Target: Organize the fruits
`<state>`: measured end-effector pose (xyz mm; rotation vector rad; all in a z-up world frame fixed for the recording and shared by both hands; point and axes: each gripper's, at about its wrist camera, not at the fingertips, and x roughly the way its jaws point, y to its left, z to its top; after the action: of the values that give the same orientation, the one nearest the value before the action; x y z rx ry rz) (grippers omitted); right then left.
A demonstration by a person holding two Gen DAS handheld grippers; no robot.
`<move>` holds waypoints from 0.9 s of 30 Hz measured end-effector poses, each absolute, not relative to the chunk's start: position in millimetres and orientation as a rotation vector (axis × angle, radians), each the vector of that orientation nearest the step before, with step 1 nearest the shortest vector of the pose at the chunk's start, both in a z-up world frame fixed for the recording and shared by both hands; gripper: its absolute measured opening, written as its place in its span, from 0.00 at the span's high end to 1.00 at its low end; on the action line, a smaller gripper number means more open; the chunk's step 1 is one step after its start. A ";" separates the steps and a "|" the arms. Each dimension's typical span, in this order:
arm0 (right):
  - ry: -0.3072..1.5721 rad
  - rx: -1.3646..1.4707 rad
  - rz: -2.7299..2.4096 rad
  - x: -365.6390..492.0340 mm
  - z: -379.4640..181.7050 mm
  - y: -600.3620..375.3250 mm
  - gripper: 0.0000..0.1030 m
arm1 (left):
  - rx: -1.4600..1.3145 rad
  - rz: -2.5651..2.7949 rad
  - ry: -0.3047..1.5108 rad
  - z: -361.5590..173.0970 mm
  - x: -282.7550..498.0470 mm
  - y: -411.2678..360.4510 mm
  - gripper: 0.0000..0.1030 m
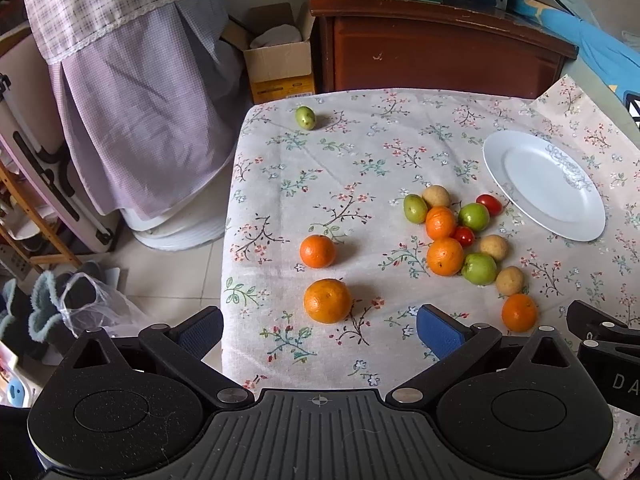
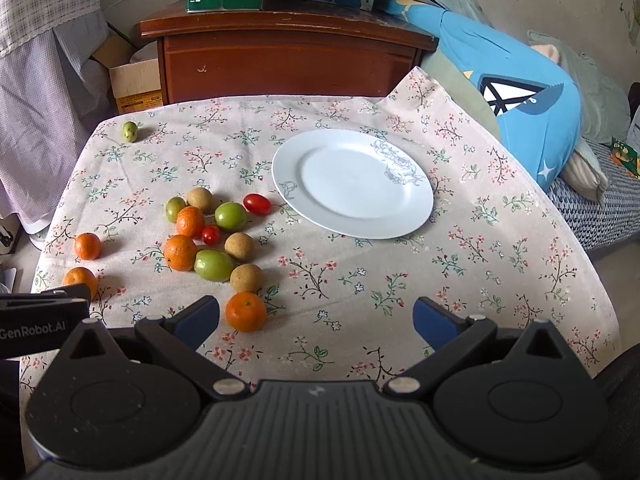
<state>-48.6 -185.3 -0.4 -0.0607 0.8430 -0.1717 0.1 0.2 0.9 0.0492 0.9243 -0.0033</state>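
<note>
Two hand-held grippers are hovering side by side over the near edge of a table covered in a floral tablecloth (image 2: 360,280), both with their blue-padded jaws spread wide and holding nothing. The right gripper (image 2: 316,320) is facing a bare white plate (image 2: 416,212), which is sitting ahead of it and slightly to its right, well apart from its fingertips. A tangerine (image 2: 246,312) is lying just ahead of its left fingertip (image 2: 198,318), almost touching it, so this looks like the easiest first pick for the right hand. Beyond that tangerine, ahead and to the left, a loose cluster of fruit (image 2: 208,236) is resting: more tangerines, green plum-like fruits, round tan fruits and two cherry tomatoes, several touching each other. The left gripper (image 1: 320,332) is facing a larger tangerine (image 1: 327,301) sitting just ahead, between the lines of its open fingers, with another orange one (image 1: 317,251) a little farther on. One small green fruit (image 1: 305,117) is lying alone at the far corner, well apart from both grippers. The fruits are roundish, so approach direction probably matters little. Nothing is on the plate yet; the sorting appears to be just beginning.
</note>
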 end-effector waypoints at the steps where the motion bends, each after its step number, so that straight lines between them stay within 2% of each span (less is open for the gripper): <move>1: 0.842 -0.060 -0.172 -48.7 -0.3 -185.2 0.01 | 0.049 -0.006 0.923 1.1 -0.2 0.1 0.00; 27: 0.848 -0.049 -0.157 -48.6 -1.5 -185.6 0.01 | 0.078 -0.011 0.926 -1.4 -1.6 -6.8 0.00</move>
<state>-48.6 -185.6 -1.5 -0.0491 0.8479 -0.1572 -1.6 -6.8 -1.4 0.0778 0.9255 -0.0112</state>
